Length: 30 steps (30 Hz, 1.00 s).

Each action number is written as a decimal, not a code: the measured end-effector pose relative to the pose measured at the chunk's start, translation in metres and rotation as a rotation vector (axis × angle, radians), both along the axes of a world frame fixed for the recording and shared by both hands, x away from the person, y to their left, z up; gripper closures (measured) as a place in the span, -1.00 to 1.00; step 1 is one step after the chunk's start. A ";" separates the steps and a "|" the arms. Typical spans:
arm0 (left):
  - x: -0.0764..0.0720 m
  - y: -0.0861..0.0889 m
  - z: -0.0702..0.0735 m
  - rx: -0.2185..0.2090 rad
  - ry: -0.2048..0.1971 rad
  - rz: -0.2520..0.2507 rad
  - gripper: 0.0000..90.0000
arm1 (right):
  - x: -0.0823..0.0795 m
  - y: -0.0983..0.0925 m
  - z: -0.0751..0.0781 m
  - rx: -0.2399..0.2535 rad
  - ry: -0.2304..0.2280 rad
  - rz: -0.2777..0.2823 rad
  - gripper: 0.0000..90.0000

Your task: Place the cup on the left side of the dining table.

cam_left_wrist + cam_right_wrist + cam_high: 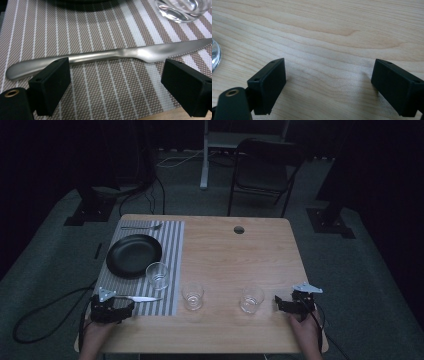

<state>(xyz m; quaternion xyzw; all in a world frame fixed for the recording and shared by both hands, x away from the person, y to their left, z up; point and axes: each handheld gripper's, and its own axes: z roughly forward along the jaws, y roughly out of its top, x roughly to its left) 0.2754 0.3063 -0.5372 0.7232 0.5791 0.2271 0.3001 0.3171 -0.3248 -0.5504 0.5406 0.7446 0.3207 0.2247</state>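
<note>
Looks like place-setting, nothing grabbed yet. Left tool (111,309) sits jaws apart, the knife (105,56) lying crosswise just beyond them on the striped placemat (105,95). Next it'd need to nudge forward and straddle the handle. Right tool (295,305) is also spread wide over bare counter (324,30), a glass (251,298) just beside it.

- High view looks forward and down over the whole light wooden table (235,255).
- Left gripper view, close above the brown-and-white striped placemat (100,87), shares the matte silver knife (100,56) lying at 7 o'clock.
- Right gripper view skims bare wood.
</note>
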 end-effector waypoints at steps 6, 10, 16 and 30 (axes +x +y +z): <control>-0.004 0.005 -0.002 0.011 0.009 0.040 -0.79 | 0.000 0.000 0.000 0.000 0.000 -0.001 -0.73; -0.007 0.008 -0.005 0.017 0.014 0.047 -0.79 | 0.000 0.000 0.000 0.001 0.000 0.000 -0.73; -0.008 0.007 -0.007 0.029 -0.005 0.047 -0.79 | 0.000 0.000 0.000 0.000 0.001 -0.001 -0.73; -0.011 0.006 -0.008 0.028 -0.017 0.060 -0.79 | 0.000 0.000 0.000 0.000 0.001 0.000 -0.73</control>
